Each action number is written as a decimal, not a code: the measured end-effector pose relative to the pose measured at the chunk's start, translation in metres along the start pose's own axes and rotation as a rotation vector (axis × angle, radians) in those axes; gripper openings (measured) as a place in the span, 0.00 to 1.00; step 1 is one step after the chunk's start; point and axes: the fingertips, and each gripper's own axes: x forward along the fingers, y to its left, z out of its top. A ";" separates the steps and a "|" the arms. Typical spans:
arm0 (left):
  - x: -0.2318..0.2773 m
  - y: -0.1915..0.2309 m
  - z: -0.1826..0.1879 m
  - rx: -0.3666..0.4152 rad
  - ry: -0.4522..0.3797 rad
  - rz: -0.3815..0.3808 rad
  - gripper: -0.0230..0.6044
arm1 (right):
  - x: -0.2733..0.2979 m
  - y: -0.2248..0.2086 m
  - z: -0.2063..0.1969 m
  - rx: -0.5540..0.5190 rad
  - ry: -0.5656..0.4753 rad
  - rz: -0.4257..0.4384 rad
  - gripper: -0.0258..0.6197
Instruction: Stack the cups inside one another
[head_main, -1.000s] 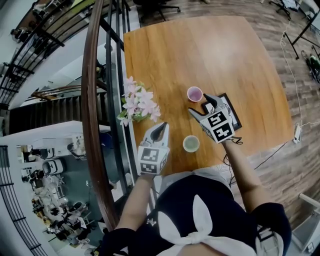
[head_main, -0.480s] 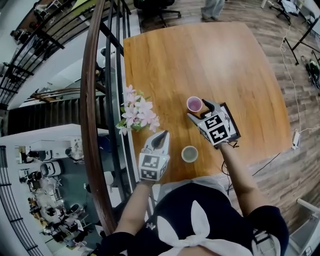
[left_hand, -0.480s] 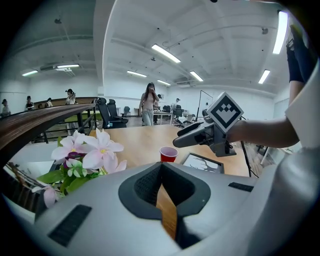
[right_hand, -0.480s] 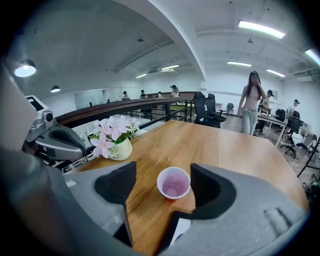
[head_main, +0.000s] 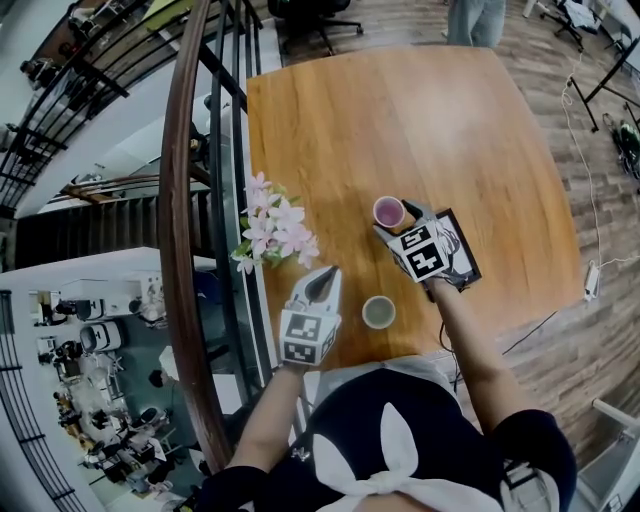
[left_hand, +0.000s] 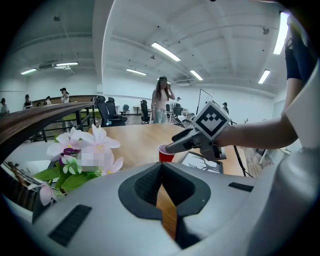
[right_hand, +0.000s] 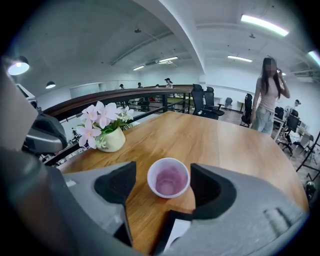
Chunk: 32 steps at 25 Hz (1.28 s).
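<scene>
**Pink cup being bracketed for the pick-up**

The pink cup (right_hand: 168, 177) is being bracketed by the right tongs (head_main: 400, 220), which are being held released. In the right gripper view 1 jaw is showing on each side of the cup. The right jaw is sitting just beside the rim, a strip of bare wood is showing before the left jaw, and neither is seen pressing the wall. The cup is standing upright on the tabletop (head_main: 400, 110), in the half nearer the person, beside a black-framed picture (head_main: 462, 255) lying toward the right edge. The green cup (head_main: 378, 311) is standing upright close to the near edge, apart from the pink one. The left tongs (head_main: 322, 282) are being held clenched on nothing, with only a thin slit of wood showing between the jaws. They are sitting over the near-left corner, near the flower vase (head_main: 270, 230) at the left edge.

By this reading, the grasp on the first of 2 cups is being set up. The tongs are best being centred first, so that both jaws are meeting the wall together; otherwise the light cup is likely being shoved sideways or tipped. The squeeze is best being applied gently and below the rim, since the wall is probably thin and easily dented. The lift is best being made straight up, clear of the picture, with the cup then being lowered upright into the green one.
</scene>
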 end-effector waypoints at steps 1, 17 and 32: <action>0.000 0.000 -0.001 0.001 0.001 -0.001 0.07 | 0.003 -0.001 -0.002 0.003 0.007 -0.003 0.56; 0.000 0.001 -0.003 -0.010 -0.002 0.003 0.07 | 0.025 -0.006 -0.023 0.026 0.081 -0.016 0.58; -0.010 -0.001 0.001 -0.008 -0.013 0.013 0.07 | 0.013 -0.004 -0.019 0.004 0.070 -0.020 0.51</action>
